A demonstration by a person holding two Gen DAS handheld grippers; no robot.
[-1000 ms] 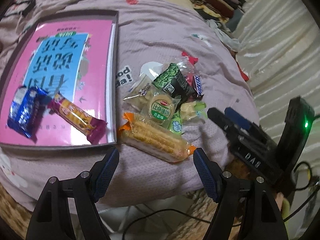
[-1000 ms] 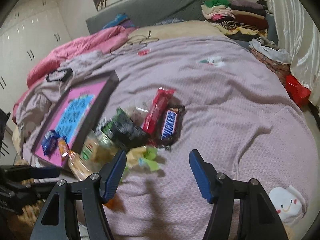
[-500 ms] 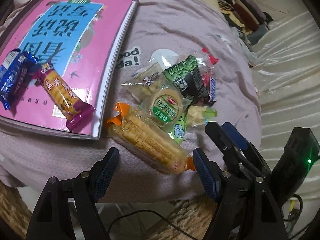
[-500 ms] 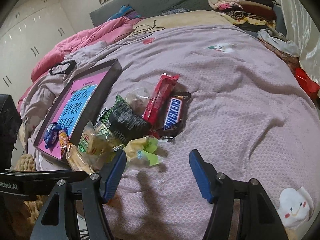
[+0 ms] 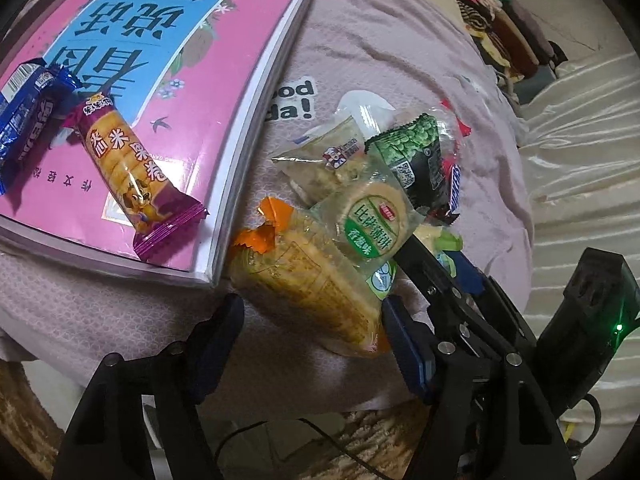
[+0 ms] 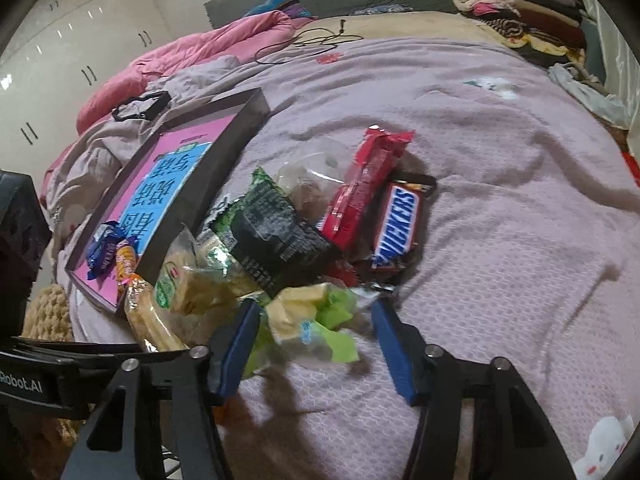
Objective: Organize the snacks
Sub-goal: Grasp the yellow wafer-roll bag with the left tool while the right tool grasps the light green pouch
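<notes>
A pile of snacks lies on the mauve bedspread. My left gripper straddles the orange-ended cracker pack. Its jaws are closing; the right pad is at the pack's end and the left pad stands clear. My right gripper hangs over the green and yellow packet, jaws closing around it without pressing. A round green-labelled cracker packet, a dark pea packet, a red bar and a Snickers bar lie behind. The grey tray with a pink book holds a blue packet and a purple-ended bar.
The bed's edge runs just under both grippers, with a woven rug and a cable on the floor below. Folded clothes are stacked at the far right. A pink quilt lies at the far left, and a pale curtain hangs to the right.
Both grippers have sunk toward the pile. The left one has rolled and now straddles the orange-ended pack. The right one has narrowed its jaws around the green and yellow packet.
</notes>
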